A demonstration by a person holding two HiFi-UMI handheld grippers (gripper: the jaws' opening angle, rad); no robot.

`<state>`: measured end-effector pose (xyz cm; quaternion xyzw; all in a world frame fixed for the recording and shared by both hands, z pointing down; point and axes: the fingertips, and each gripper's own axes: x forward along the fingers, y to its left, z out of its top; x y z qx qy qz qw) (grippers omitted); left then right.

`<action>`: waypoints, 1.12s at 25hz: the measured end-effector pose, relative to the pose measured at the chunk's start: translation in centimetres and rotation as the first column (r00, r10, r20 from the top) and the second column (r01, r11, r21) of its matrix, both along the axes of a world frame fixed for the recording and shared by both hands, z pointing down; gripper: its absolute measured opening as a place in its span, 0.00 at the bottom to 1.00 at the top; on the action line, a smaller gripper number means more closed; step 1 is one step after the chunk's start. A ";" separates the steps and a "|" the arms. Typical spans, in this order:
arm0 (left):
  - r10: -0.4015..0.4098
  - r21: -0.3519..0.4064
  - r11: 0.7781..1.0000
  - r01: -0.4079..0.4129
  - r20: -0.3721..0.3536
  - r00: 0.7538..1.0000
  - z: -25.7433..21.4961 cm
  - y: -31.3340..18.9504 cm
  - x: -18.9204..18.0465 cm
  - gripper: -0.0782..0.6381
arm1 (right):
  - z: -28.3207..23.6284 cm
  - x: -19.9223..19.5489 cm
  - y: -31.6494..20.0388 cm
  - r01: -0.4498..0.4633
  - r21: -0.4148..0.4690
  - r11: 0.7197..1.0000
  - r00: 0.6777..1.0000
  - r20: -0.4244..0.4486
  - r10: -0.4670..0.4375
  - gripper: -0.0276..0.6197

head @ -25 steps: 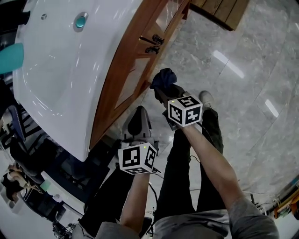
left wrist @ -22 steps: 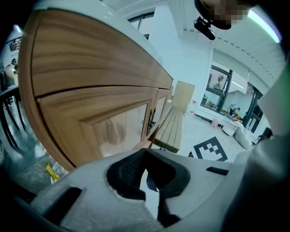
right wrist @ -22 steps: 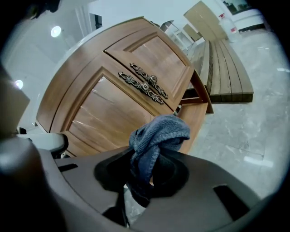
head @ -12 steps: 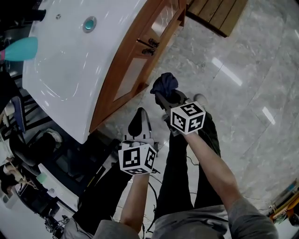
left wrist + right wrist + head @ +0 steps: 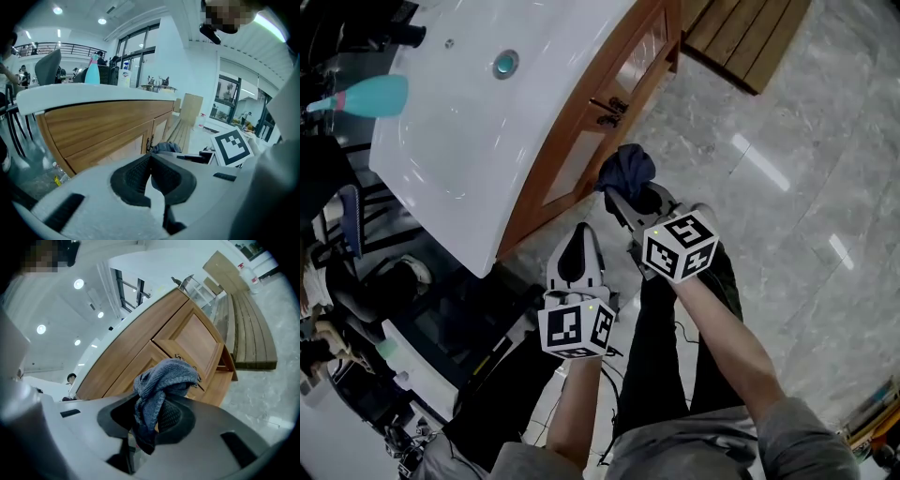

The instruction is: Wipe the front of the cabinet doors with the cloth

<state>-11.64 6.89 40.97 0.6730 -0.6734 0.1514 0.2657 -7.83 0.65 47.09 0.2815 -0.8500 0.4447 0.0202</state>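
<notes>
Cloth (image 5: 164, 378) between jaws of right gripper (image 5: 151, 418), near cabinet doors (image 5: 190, 341).

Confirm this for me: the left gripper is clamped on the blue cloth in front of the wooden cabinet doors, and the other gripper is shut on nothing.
Wrong gripper. The right gripper view shows the right gripper clamped on the blue cloth in front of the wooden cabinet doors; the left gripper is the one shut on nothing.

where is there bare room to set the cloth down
Marble floor right of the cabinet doors, short of the wooden slats, lies bare. The white sink top is bare around its drain. Crowded: chairs left of it.
</notes>
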 end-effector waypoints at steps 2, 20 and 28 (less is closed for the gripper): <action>-0.003 0.004 1.000 0.003 0.003 1.000 -0.6 -0.3 0.0 0.12 | -1.1 -0.3 -0.7 0.006 0.018 1.000 1.000 0.012 -0.006 0.18; -0.035 -0.010 0.999 0.035 0.006 0.999 -0.4 -3.4 -1.1 0.12 | -4.1 -3.9 -5.5 0.128 0.122 0.984 0.991 0.013 -0.131 0.18; -0.051 -0.035 0.998 0.051 -0.001 0.999 1.0 -3.7 -2.1 0.12 | -2.9 -4.8 -6.0 0.166 0.113 0.980 0.986 -0.028 -0.163 0.18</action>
